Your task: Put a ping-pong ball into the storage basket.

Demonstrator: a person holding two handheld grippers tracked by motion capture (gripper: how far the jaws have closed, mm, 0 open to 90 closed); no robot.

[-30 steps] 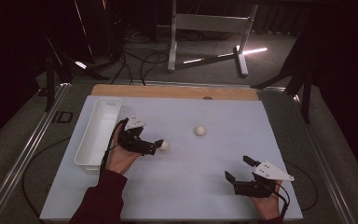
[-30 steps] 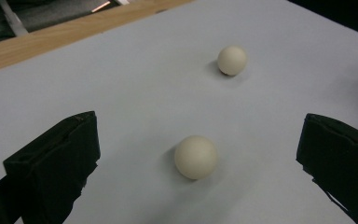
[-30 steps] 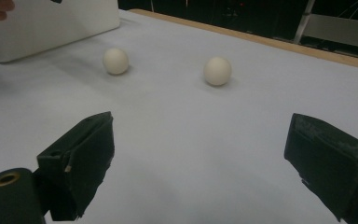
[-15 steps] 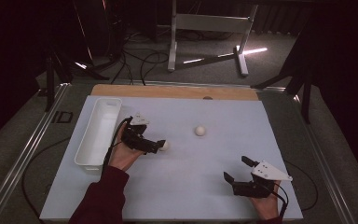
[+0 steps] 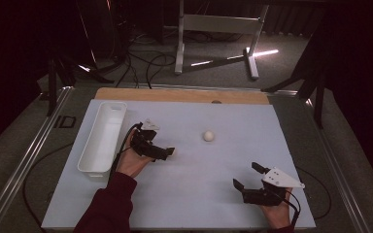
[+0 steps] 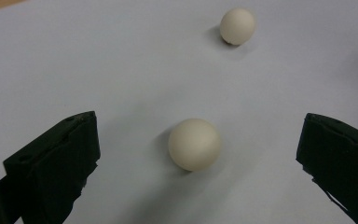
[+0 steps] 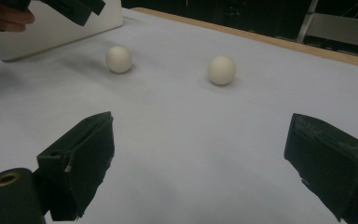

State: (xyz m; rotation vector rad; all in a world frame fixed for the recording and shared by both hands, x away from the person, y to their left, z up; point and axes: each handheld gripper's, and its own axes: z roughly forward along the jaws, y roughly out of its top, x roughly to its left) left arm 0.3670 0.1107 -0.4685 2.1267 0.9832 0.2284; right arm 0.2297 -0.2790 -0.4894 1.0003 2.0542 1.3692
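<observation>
Smooth round cream ball (image 6: 195, 144) lies untouched between the left claw's (image 6: 198, 154) spread matte-black jaws.

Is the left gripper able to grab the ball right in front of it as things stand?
Probably yes. The left gripper is open, and the near ball lies on the mat between its jaws with bare mat on both sides. The second ball sits well beyond.

Near ball (image 6: 195, 144) sits between wide-apart jaws.
</observation>
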